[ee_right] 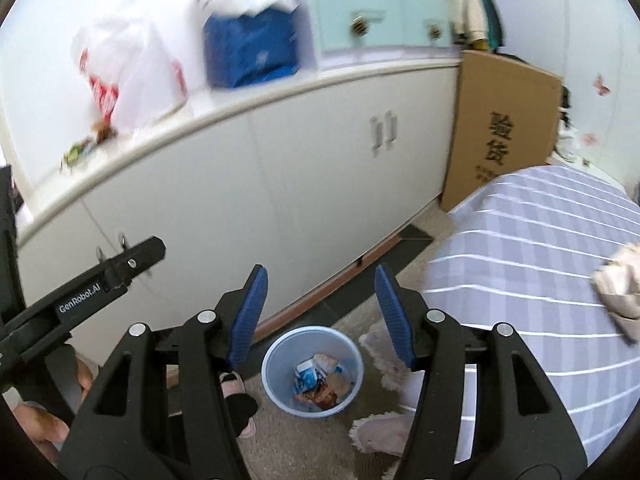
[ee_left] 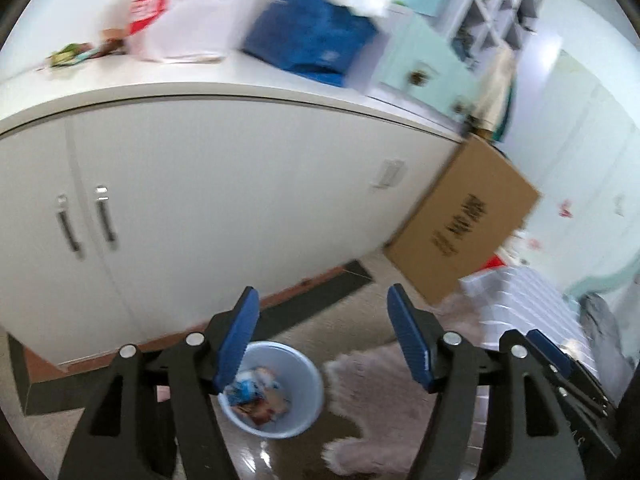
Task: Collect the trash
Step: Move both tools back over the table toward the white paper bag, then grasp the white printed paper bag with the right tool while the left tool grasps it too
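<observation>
Fingers [ee_left: 248, 320] of both grippers parted, empty, above round pale-blue plastic bin [ee_right: 276, 388] holding wrappers; more scraps [ee_left: 66, 56] on white worktop [ee_left: 240, 76].

Light blue round trash bin [ee_right: 312, 372] upright on the floor near the white cabinet base, beside a pink fluffy rug; holds crumpled wrappers [ee_right: 320, 382], blue-white and red-brown, covering its bottom; more wrapper scraps [ee_left: 80, 53] lie on the cabinet top, left end

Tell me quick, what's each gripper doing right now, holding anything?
Left gripper: open, holding nothing.
Right gripper: open, holding nothing.
</observation>
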